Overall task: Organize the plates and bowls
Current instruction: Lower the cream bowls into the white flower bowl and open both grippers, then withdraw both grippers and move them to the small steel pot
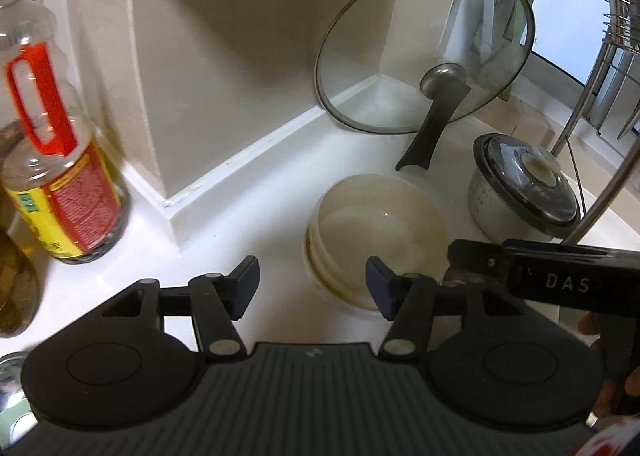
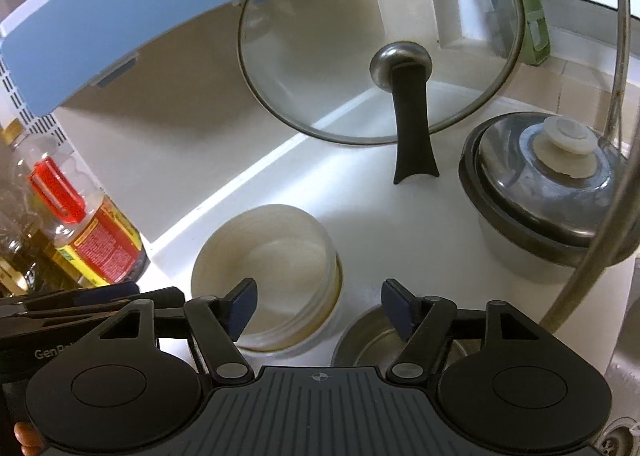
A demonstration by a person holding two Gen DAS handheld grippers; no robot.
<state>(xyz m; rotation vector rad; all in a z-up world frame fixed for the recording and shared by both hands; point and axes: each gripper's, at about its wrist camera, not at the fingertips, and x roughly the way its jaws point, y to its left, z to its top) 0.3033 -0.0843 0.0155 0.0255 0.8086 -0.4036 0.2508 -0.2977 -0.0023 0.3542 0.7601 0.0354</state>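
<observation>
A stack of cream bowls stands on the white counter; it also shows in the right wrist view. A small metal bowl sits just right of the stack, under the right gripper's right finger. My left gripper is open and empty, its jaws wide, hovering just before the stack's near-left rim. My right gripper is open and empty, above the gap between the stack and the metal bowl. The right gripper's body reaches in at the left view's right side.
A glass pan lid leans in the wall corner on its black handle. A lidded pot stands right of it. A wire dish rack is at far right. An oil bottle stands left. A sink drain is at lower right.
</observation>
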